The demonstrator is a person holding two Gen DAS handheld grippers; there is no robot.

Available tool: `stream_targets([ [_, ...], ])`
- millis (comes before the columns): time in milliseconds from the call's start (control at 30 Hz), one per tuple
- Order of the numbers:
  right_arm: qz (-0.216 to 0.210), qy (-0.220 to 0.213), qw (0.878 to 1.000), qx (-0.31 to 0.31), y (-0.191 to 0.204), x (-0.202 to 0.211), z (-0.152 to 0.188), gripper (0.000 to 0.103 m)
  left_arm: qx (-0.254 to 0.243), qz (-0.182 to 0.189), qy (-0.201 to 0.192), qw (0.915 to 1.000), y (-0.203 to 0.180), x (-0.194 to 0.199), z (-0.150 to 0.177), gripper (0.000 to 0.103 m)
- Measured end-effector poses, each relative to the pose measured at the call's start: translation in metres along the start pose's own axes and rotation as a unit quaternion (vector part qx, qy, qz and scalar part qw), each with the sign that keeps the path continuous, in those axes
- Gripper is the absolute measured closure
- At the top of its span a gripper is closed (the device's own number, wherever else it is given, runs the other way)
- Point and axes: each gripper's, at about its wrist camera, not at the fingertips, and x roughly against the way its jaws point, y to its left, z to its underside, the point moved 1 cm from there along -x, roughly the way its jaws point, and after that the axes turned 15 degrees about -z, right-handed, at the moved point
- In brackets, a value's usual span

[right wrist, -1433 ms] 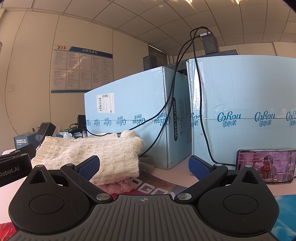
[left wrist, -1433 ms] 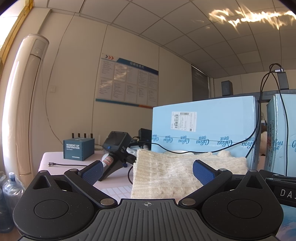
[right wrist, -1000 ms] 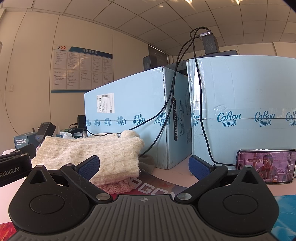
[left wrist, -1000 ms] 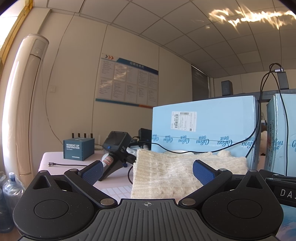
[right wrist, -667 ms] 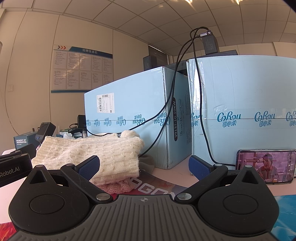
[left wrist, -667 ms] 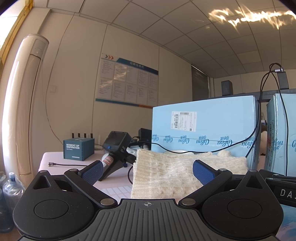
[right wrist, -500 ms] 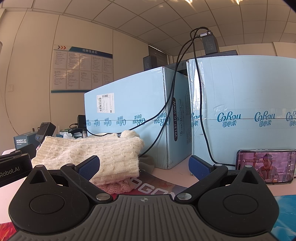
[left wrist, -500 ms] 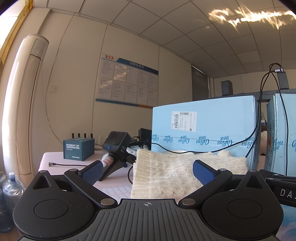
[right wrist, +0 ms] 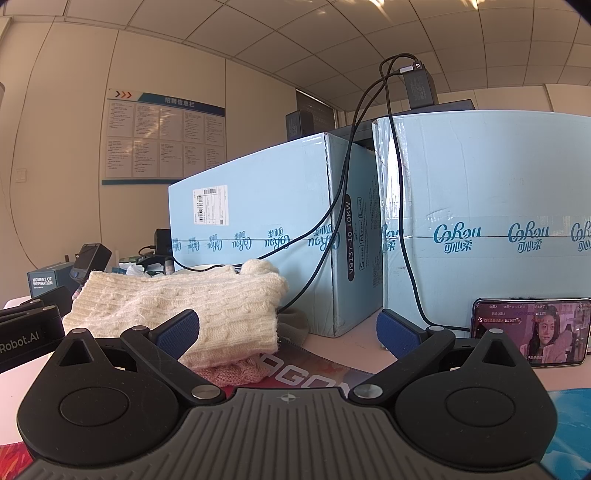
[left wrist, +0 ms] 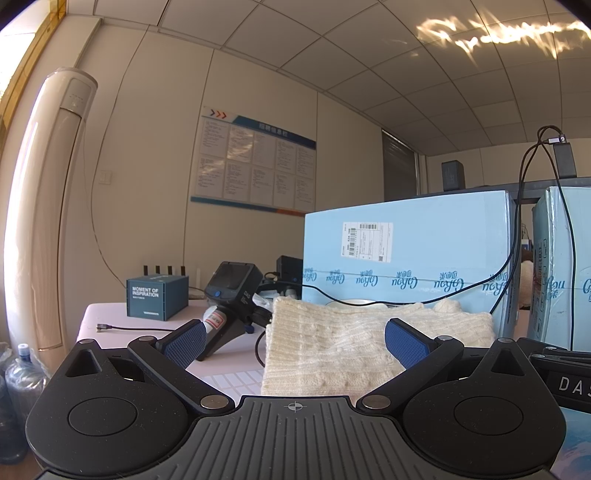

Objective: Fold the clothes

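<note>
Cream sweater (left wrist: 373, 343) lies folded before the wide-open, empty left gripper (left wrist: 293, 341) and right gripper (right wrist: 288, 332); pinch only corners.

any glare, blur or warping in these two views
Left wrist view: sunlight ripples glare on the ceiling, and fisheye bends the standing air conditioner; the cream sweater looks sharp. Right wrist view: even light, box edges bowed, the phone screen readable.

Two pale blue cartons (right wrist: 258, 236) fill mid-frame — black cables (right wrist: 400, 221) drape over them. A phone (right wrist: 530, 338) plays video at lower right; a notice board (right wrist: 162, 136) hangs upper left.
</note>
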Motion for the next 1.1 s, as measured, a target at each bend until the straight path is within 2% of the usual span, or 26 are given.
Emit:
stream_targets([
  [1100,0.000,0.002,1.000,-0.001,-0.0002,0.0003,0.0000,0.000,0.000,0.001,0.001,1.0000,0.0011,0.0002,0.0002,0.000],
])
